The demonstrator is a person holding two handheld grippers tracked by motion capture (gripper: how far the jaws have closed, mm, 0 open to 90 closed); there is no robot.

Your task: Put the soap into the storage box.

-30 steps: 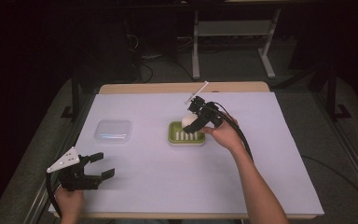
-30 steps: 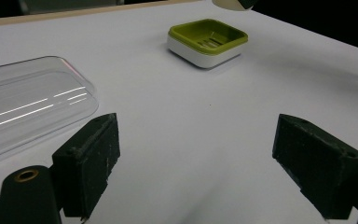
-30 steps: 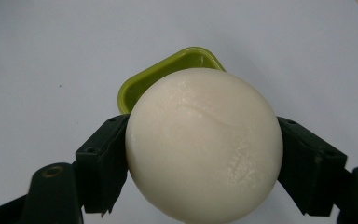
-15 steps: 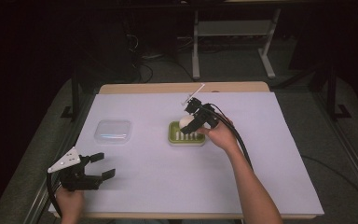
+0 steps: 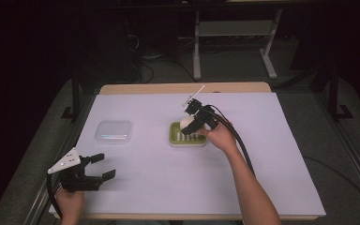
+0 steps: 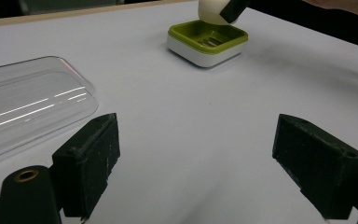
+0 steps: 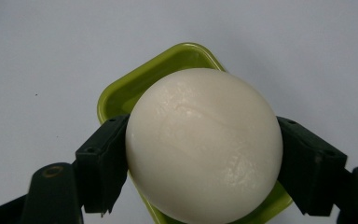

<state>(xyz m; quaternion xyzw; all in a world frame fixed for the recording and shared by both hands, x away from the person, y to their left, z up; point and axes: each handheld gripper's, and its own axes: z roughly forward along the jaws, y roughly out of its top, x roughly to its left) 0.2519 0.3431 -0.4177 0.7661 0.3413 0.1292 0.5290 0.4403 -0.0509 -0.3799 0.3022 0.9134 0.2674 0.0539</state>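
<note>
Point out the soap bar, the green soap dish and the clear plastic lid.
soap bar (image 7: 204, 144): right gripper view, middle of its rounded face.
green soap dish (image 6: 208, 37): left gripper view, ridged inner floor.
clear plastic lid (image 5: 114, 131): high view, centre of its flat top.

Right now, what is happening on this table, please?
A person works with a gripper in each hand. The right gripper is shut on a round white soap and holds it just above a green soap dish near the middle of the table. The left gripper is open, low at the near left edge, holding nothing. A clear plastic lid lies flat on the table to the left of the dish.
</note>
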